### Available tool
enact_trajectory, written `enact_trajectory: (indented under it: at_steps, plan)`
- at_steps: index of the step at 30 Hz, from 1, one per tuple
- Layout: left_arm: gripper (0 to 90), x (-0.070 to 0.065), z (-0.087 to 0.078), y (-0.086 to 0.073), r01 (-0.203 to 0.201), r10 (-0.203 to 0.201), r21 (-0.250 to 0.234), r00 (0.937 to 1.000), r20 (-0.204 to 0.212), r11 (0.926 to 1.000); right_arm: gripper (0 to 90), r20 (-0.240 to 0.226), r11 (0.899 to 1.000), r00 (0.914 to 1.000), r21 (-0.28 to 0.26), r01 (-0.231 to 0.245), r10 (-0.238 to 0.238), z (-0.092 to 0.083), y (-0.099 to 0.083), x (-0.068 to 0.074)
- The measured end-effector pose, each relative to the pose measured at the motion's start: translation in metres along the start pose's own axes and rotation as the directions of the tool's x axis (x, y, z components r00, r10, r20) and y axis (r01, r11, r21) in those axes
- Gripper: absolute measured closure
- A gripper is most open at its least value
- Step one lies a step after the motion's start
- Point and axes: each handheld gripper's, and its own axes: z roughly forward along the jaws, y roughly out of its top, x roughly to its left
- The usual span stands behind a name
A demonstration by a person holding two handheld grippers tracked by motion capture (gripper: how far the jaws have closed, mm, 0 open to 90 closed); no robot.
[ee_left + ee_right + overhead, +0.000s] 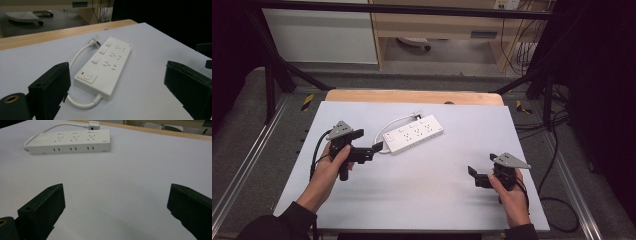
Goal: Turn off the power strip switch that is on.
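Observation:
A white power strip (413,133) lies flat and slantwise on the white table sheet (427,190), its short cord (392,123) looped back to a plug (416,115) beside it. My left gripper (368,141) is held just left of the strip's switch end, open, with nothing between its jaws. The left gripper view has the strip (105,65) close ahead between the spread jaws of the left gripper (116,82), red-marked switch nearest. My right gripper (482,165) hovers open at the front right, well away from the strip (72,141), as the right gripper view (117,195) confirms.
The table's bare wooden strip (412,96) runs along the far edge. Metal frame rails (242,155) flank both sides. Black cables (557,150) trail on the floor at the right. A cabinet and a wheeled base stand beyond the table.

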Motion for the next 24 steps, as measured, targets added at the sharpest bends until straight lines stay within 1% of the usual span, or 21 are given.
enact_trajectory:
  at_steps: [1, 4, 8, 9, 19, 21, 24]
  plan:
    - [6.8, -0.001, -0.002, -0.002, 0.004, -0.004, 0.003, 1.0000, 0.006, 1.0000, 2.0, 0.001, 1.000, 1.0000, 0.000, 0.001, -0.001, 0.000, 0.000, 0.000]
    - [6.8, 0.000, -0.008, -0.007, 0.010, -0.010, -0.002, 0.9999, 0.005, 1.0000, 2.0, 0.000, 1.000, 1.0000, 0.002, 0.001, -0.001, 0.000, 0.000, 0.000]
    - [6.8, 0.002, -0.017, -0.011, 0.011, -0.011, -0.011, 0.9999, -0.011, 0.9999, 2.0, 0.001, 1.000, 1.0000, 0.003, 0.003, -0.003, 0.000, 0.000, 0.000]
    - [6.8, 0.002, -0.018, -0.012, 0.021, -0.021, -0.013, 0.9997, -0.008, 0.9997, 2.0, 0.001, 1.000, 1.0000, 0.002, 0.002, -0.002, 0.000, 0.000, 0.000]
    - [6.8, 0.010, -0.038, -0.026, 0.042, -0.043, -0.022, 0.9984, -0.037, 0.9989, 2.0, 0.002, 1.000, 1.0000, 0.003, 0.003, -0.003, 0.001, 0.000, 0.000]
    - [6.8, 0.011, -0.041, -0.029, 0.049, -0.050, -0.025, 0.9980, -0.039, 0.9985, 2.0, 0.001, 1.000, 1.0000, 0.003, 0.005, -0.005, 0.001, 0.000, 0.000]
    - [6.8, 0.011, -0.044, -0.034, 0.050, -0.051, -0.022, 0.9980, -0.039, 0.9985, 2.0, 0.002, 1.000, 1.0000, 0.003, 0.004, -0.004, 0.000, 0.000, 0.000]
